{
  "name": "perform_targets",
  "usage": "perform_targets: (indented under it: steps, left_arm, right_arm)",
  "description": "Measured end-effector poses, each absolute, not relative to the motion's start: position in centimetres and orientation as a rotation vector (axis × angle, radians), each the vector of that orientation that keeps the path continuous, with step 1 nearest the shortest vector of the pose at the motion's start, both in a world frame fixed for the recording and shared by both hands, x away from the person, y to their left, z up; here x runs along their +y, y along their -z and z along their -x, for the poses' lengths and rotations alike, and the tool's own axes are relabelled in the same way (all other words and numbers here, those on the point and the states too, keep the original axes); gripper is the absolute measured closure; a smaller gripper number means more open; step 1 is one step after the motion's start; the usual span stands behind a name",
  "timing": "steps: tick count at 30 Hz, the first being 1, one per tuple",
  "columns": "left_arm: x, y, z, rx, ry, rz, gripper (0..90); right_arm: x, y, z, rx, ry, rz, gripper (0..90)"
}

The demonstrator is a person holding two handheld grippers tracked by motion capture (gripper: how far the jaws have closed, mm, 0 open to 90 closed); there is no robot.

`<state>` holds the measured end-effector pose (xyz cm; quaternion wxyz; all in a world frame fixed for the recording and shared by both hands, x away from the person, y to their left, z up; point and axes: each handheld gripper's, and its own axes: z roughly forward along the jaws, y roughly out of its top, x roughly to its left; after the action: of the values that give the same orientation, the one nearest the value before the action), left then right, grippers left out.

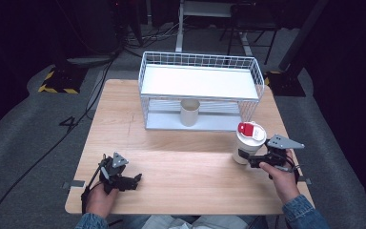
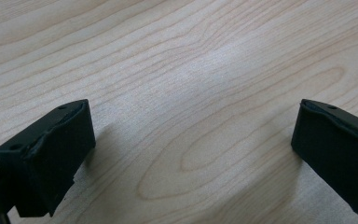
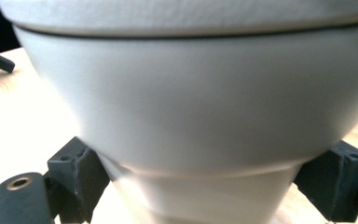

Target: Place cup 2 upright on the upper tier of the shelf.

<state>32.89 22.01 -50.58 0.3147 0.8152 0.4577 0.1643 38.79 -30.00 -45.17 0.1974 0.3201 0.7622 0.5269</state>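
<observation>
Wooden table point(image 1: 181, 162) on grey floor — right gripper point(image 1: 248, 160) clasps a white cup point(image 1: 247, 145); left gripper point(image 1: 136, 180) gapes wide.

— What is sitting across the middle of the frame?
— A white cup point(image 3: 205, 107), its lid rim running along the top edge.
— And the right gripper point(image 3: 209, 186)?
— Its jaws are pressing the cup's narrow base at lower left and lower right, over pale wooden table point(image 3: 23, 126).

I've got the white cup point(image 1: 246, 149) standing upright on the table's right side, white lid on with a red label on top, just ahead of the rack.
</observation>
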Motion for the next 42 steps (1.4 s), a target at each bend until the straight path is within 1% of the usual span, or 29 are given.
perform_targets:
  steps: [12, 19, 26, 42]
  left_arm:
    - [22.0, 50.6, -32.9, 1.207, -0.432, -2.149, 0.0]
    - [22.0, 50.6, -32.9, 1.208, -0.432, -2.147, 0.0]
    - [22.0, 50.6, -33.0, 1.210, -0.433, -2.145, 0.0]
    - [21.9, 50.6, -32.9, 1.216, -0.428, -2.140, 0.0]
  right_arm:
    - [-30.0, 41.5, -39.2, 2.089, -1.500, -0.860, 13.5]
    - [-29.8, 38.8, -39.7, 2.062, -1.521, -0.831, 13.5]
    - [-29.5, 36.9, -40.1, 2.051, -1.524, -0.812, 13.4]
    - [-28.7, 32.0, -42.1, 2.000, -1.556, -0.779, 13.4]
